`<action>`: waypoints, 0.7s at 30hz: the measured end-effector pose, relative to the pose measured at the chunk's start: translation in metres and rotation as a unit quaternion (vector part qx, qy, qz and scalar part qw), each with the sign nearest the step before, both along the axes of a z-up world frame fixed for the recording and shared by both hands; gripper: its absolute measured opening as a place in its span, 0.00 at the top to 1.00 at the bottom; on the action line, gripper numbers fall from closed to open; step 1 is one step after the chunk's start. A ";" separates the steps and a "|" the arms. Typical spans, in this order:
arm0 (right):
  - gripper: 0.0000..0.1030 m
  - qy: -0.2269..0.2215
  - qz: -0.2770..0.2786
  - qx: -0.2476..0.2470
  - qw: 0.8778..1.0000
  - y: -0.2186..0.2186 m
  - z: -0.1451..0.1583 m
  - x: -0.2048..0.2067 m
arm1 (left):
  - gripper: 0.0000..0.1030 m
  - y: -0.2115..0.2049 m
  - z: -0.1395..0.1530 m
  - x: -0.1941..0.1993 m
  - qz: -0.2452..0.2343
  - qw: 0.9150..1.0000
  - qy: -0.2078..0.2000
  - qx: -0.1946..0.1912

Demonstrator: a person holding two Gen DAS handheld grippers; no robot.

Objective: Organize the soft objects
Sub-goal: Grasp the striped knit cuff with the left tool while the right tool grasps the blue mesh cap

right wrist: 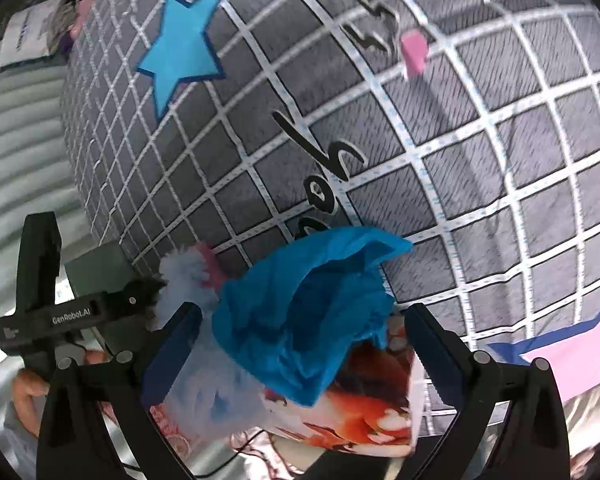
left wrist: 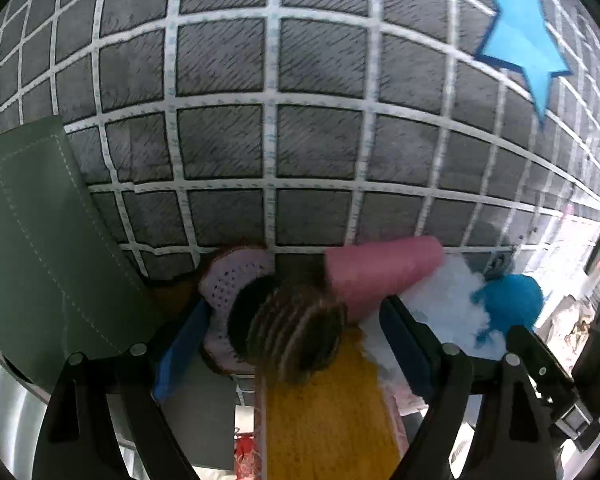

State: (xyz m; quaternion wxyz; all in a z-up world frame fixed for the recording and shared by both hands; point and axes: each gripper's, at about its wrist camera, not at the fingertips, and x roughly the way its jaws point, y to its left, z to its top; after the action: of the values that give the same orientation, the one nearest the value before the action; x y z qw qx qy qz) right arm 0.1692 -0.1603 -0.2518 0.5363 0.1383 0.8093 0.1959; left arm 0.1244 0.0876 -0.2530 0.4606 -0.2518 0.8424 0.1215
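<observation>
A large grey cushion crossed by white grid lines fills both views and serves as the landmark; a blue star patch is sewn on it. At the cushion's lower edge, a heap of soft things is seen from the left wrist camera: a crocheted piece in lilac and brown, a mustard knitted piece below it, a pink cone-shaped piece beside it, white fluff and a blue yarn ball further right. The left gripper is spread wide around the crocheted piece; whether the blue pads press on it cannot be told. A green stitched panel lies left of the cushion. In the right wrist view, the right gripper is held wide open around a crumpled blue cloth, which rests against the cushion's lower edge over a printed orange fabric; no grip on it is evident.
</observation>
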 end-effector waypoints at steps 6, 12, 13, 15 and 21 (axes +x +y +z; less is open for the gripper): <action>0.51 0.024 -0.010 0.027 0.999 0.000 -0.008 0.001 | 0.36 -0.001 -0.007 -0.005 0.011 1.000 -0.001 -0.005; 0.59 -0.014 -0.017 0.036 0.999 -0.018 0.011 0.020 | 0.53 0.022 0.022 -0.009 0.050 0.995 -0.080 -0.011; 0.59 -0.025 -0.020 0.033 0.999 -0.022 0.016 0.025 | 0.54 0.025 0.029 -0.009 0.052 0.994 -0.095 -0.005; 0.59 -0.041 -0.029 0.028 0.998 -0.033 0.023 0.035 | 0.54 0.035 0.040 -0.005 0.052 0.991 -0.119 0.011; 0.59 -0.095 -0.050 -0.004 0.994 -0.067 0.042 0.057 | 0.54 0.051 0.077 0.004 0.058 0.978 -0.194 0.059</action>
State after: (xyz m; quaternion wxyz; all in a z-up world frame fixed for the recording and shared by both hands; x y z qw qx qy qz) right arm 0.2259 -0.2272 -0.2098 0.6204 0.1569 0.7476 0.1777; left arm 0.1288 0.1388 -0.1758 0.6214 -0.2914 0.7125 0.1459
